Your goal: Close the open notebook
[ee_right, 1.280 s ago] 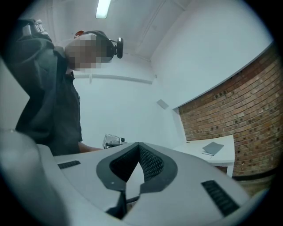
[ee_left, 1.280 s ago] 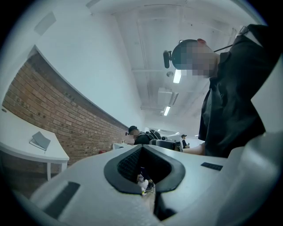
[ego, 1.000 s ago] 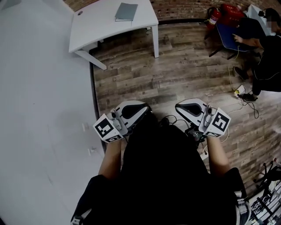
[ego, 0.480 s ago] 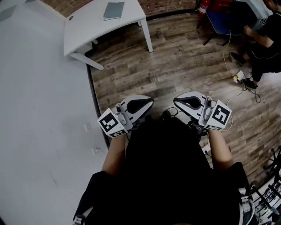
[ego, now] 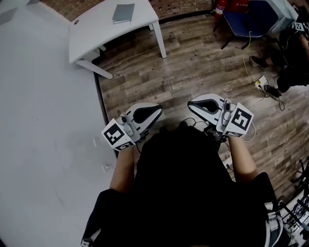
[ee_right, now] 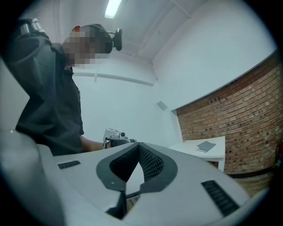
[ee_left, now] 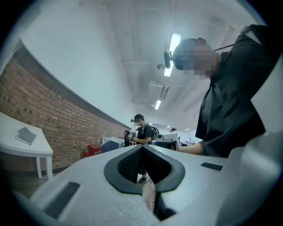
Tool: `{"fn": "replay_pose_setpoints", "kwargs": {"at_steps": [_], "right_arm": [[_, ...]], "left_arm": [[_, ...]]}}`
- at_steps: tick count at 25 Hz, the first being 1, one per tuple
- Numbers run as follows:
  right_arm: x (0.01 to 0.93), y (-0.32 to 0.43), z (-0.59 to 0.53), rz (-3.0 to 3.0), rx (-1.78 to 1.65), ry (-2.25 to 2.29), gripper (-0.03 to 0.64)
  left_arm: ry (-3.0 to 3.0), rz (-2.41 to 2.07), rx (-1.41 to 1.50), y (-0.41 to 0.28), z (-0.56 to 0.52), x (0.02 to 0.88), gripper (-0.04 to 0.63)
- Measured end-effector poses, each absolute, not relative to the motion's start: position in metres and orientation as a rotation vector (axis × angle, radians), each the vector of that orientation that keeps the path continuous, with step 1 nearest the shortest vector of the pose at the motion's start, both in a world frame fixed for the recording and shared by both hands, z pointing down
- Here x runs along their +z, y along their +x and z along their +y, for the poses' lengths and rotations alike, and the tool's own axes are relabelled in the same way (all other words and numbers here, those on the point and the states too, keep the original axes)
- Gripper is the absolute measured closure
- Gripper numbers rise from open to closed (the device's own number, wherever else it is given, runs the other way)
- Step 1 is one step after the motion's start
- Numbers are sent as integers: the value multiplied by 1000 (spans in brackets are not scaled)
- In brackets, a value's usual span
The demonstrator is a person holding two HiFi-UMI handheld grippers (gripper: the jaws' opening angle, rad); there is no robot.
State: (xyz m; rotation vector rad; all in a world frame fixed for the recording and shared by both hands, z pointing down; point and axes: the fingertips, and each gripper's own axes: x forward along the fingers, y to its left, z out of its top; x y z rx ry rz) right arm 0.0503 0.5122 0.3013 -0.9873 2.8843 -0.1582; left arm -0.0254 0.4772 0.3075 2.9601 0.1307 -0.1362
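A grey notebook (ego: 123, 13) lies closed on a white table (ego: 96, 34) at the far top of the head view, well away from me. It also shows small in the left gripper view as the notebook (ee_left: 25, 135) and in the right gripper view as the notebook (ee_right: 205, 146). My left gripper (ego: 155, 112) and right gripper (ego: 194, 102) are held close in front of my body over the wooden floor, tips turned toward each other. The left gripper (ee_left: 142, 148) is shut and holds nothing. The right gripper (ee_right: 139, 145) is also shut and holds nothing.
A blue chair (ego: 251, 19), a red fire extinguisher (ego: 220, 6) and a person in black (ego: 295, 58) are at the top right. Cables and a plug strip (ego: 263, 81) lie on the wooden floor. A brick wall (ee_left: 26, 101) runs behind the table.
The table and notebook have slid toward the upper left of the head view. Both grippers stay shut near my body and have shifted a little across the frame.
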Motion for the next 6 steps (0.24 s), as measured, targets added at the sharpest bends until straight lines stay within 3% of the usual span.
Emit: {"fn": "replay_pose_setpoints", "kwargs": {"at_steps": [6], "right_arm": [[305, 53, 511, 2900, -162, -1003, 611]], "left_arm": [[2971, 152, -125, -19, 482, 310, 578]]}}
